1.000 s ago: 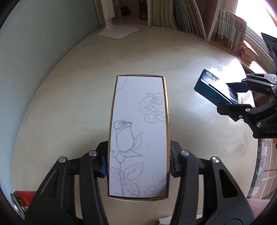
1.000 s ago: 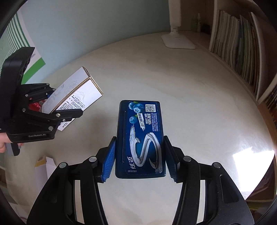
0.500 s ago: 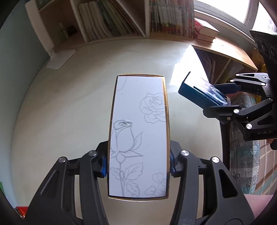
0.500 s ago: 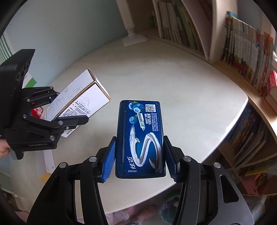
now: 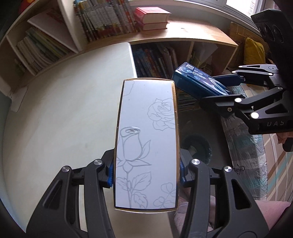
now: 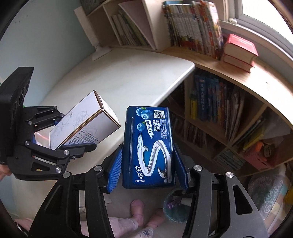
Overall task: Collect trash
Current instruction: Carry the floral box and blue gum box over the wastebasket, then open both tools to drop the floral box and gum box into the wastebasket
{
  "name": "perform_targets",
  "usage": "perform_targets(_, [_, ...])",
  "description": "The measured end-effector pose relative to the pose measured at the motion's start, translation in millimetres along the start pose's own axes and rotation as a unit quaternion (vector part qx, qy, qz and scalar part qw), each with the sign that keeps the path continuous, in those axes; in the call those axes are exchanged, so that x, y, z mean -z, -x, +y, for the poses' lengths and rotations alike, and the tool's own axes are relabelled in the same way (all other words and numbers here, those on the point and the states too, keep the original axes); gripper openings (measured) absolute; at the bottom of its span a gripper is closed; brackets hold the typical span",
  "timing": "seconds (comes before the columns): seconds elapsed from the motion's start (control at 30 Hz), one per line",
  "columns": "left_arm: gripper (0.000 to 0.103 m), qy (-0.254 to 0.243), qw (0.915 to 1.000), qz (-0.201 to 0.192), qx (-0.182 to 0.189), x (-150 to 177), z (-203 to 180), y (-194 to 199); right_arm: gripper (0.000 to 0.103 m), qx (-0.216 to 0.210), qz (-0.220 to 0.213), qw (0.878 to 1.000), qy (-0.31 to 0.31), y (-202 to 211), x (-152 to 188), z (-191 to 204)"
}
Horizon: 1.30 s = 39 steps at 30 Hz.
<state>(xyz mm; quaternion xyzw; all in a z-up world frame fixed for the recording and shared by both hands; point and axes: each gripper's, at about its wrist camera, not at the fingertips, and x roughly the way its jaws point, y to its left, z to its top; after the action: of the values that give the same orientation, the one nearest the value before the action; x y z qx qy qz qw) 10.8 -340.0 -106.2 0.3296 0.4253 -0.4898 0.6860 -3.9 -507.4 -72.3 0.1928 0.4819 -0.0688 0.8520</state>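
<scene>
Trash is in both of your tongs right now. Your left tongs (image 5: 146,168) squeeze a white box (image 5: 146,142) with gold edges and roses drawn on it. The blue pads press on its two long sides. Your right tongs (image 6: 148,164) squeeze a dark blue gum box (image 6: 148,146) with a big silver S on it. Its blue pads touch the sides of that box too.

Both boxes are up in the air, side by side but apart. The white box hangs over the edge of the pale surface (image 5: 64,109). The blue gum box hangs past that edge, over the floor. In the left wrist view you can see the gum box (image 5: 197,82) on the right, tilted, with the right tongs (image 5: 225,91) around it. In the right wrist view the white box (image 6: 86,120) is on the left, tilted too, with the left tongs (image 6: 73,133) around it.

Down on the floor there is a dark round bin (image 5: 196,144) with a bit of trash inside. It sits just beside the surface. You can see your feet (image 6: 137,212) near it. Behind are shelves of books (image 6: 216,102), and a red book (image 5: 152,16) lies on top.
</scene>
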Motion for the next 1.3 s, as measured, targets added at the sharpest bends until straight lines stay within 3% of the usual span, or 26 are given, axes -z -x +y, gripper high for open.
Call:
perform_targets(0.33, [0.047,-0.065,0.9965,0.021,0.048,-21,-77,-32,0.053,0.031,0.006,0.996,-0.086,28,66,-62])
perform_targets(0.73, [0.047,-0.111,0.9894,0.054,0.076,-26,-142,-64,0.053,0.045,0.016,0.988,-0.147,46,123,-108])
perform_targets(1.3, [0.047,-0.152,0.9781,0.099,0.103,-24,-197,-113,0.053,0.053,0.046,0.975,-0.211,36,185,-148])
